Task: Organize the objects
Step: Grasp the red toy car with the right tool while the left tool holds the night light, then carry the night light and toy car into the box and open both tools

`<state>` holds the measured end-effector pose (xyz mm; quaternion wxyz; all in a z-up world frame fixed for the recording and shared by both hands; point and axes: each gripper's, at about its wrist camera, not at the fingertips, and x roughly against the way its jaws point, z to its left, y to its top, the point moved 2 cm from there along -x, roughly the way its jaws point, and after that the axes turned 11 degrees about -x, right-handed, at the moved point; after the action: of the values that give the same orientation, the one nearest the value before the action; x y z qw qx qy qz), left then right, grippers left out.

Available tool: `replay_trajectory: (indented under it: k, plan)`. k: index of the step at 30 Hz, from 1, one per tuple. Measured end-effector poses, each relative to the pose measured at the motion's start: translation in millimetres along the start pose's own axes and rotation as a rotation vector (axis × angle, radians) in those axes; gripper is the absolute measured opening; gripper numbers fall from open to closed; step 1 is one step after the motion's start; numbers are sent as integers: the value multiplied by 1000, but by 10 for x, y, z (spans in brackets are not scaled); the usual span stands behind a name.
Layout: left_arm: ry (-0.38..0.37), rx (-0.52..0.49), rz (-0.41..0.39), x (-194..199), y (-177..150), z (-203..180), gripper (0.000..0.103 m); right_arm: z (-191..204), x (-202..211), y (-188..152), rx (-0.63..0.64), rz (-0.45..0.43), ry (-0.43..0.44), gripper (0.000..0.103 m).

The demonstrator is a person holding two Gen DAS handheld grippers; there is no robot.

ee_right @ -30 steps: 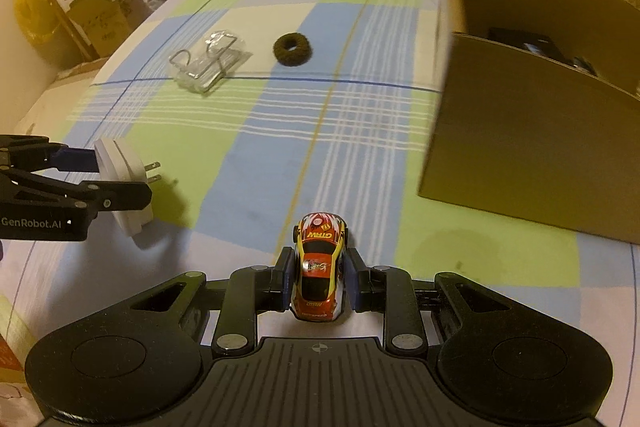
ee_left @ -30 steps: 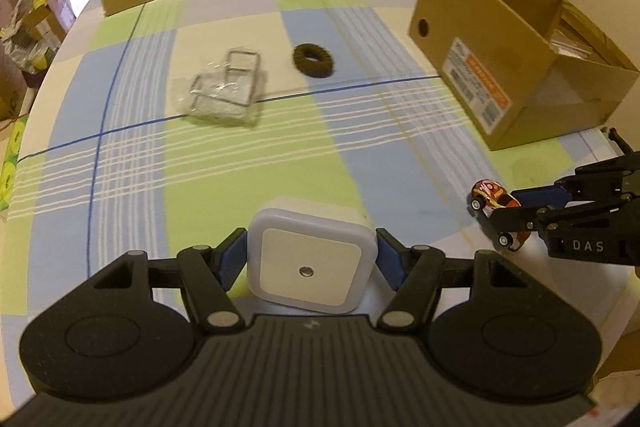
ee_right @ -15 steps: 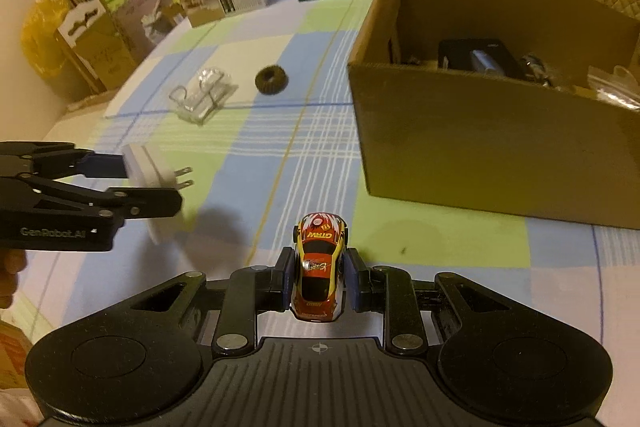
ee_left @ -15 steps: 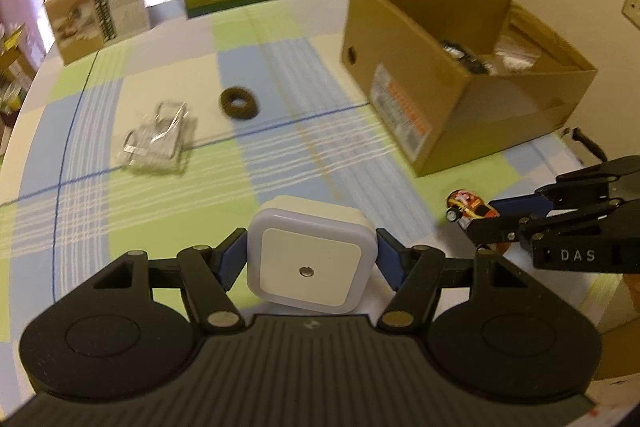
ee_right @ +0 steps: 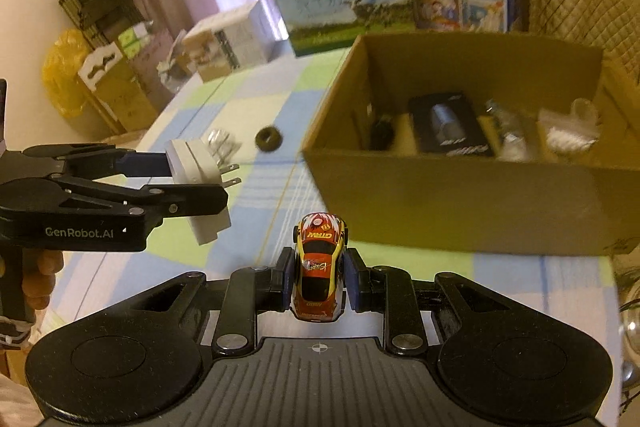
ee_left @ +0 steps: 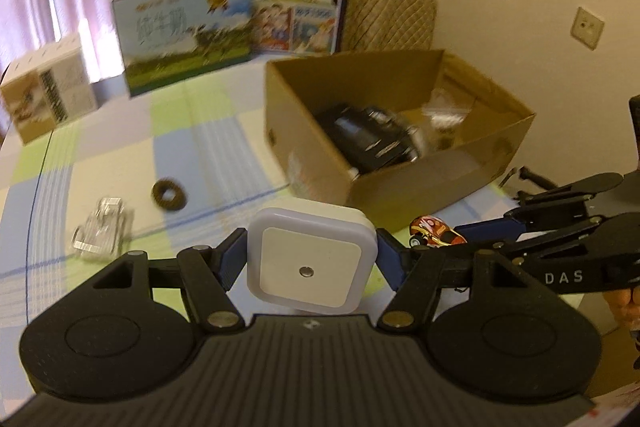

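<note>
My left gripper (ee_left: 312, 259) is shut on a white square plug-in night light (ee_left: 310, 261), held above the table short of the open cardboard box (ee_left: 312, 147). From the right wrist view the same night light (ee_right: 196, 179) shows its prongs pointing toward the box (ee_right: 460, 195). My right gripper (ee_right: 319, 283) is shut on a red and yellow toy car (ee_right: 319, 275), also raised in front of the box; the left wrist view shows that car (ee_left: 434, 233) at the right. A dark ring (ee_left: 169, 194) and a clear plastic packet (ee_left: 102, 231) lie on the checked tablecloth.
Inside the box lie a black device (ee_right: 448, 125) and clear bags (ee_right: 568, 139). Milk cartons (ee_left: 184, 35) and a small white box (ee_left: 48, 95) stand along the far table edge. A padded chair (ee_left: 390, 11) is behind the box. Bags and cartons (ee_right: 100, 79) crowd the floor at left.
Both grippers have risen and tilted up with their loads, coming closer to the box, so its inside now shows. The ring and packet have stayed put.
</note>
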<state>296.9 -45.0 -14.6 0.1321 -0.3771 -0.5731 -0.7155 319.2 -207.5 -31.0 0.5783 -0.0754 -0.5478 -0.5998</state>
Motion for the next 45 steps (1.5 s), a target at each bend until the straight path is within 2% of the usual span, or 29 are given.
replay_trajectory:
  k: [8, 14, 23, 29, 39, 45]
  plan:
    - [-17, -39, -64, -84, 409, -245, 64, -415, 369, 276, -37, -85, -36, 23]
    - [1, -51, -92, -241, 697, -358, 64, -850, 658, 533, -59, -158, -95, 23]
    - [29, -53, -93, -577, 1033, -498, 64, -1440, 749, 866, -57, -200, -211, 23]
    - [42, -48, -72, -817, 1167, -564, 64, -1771, 578, 1077, -58, -185, -282, 23]
    - [64, -39, -25, -1135, 1263, -590, 64, -1897, 141, 1172, 14, -78, -419, 23]
    - [62, -34, 9, -1270, 1259, -573, 64, -2010, -24, 1169, 10, -34, -428, 23]
